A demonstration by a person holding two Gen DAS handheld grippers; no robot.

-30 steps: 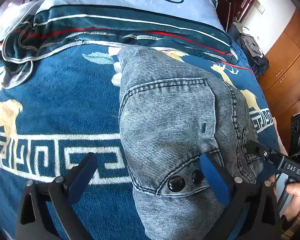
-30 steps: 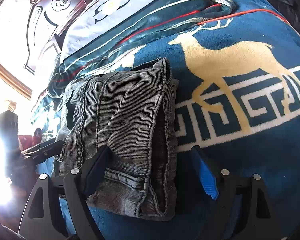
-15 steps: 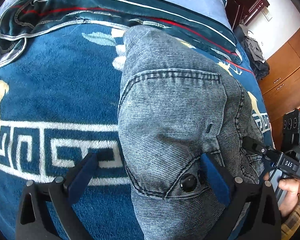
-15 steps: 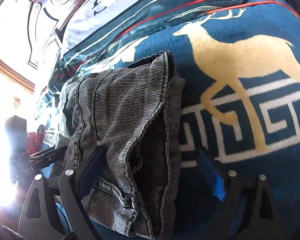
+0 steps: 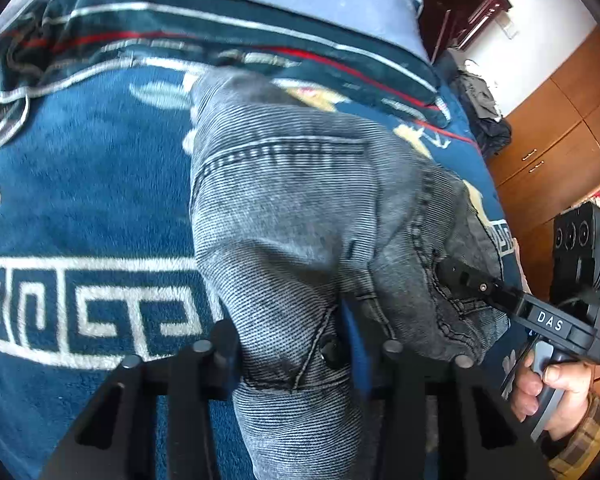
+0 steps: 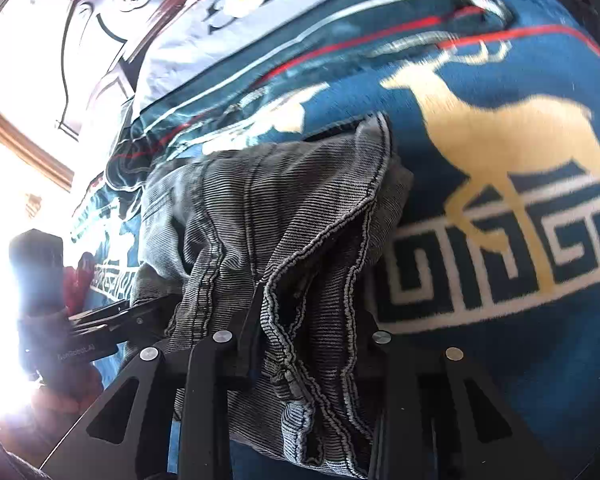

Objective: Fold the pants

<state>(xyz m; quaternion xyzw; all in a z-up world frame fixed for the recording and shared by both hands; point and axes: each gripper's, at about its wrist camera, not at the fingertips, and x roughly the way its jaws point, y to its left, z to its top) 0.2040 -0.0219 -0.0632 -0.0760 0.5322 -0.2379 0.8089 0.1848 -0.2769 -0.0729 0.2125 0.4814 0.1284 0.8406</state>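
In the left wrist view the left gripper (image 5: 296, 360) was clamped on the near corner of the folded pants (image 5: 300, 216), which lay on the blanket (image 5: 80, 200) — a shallow bite could let layers slip. In the right wrist view the right gripper (image 6: 312, 344) pinched the stacked edges (image 6: 300, 280); blur and glare hid its fingertips.
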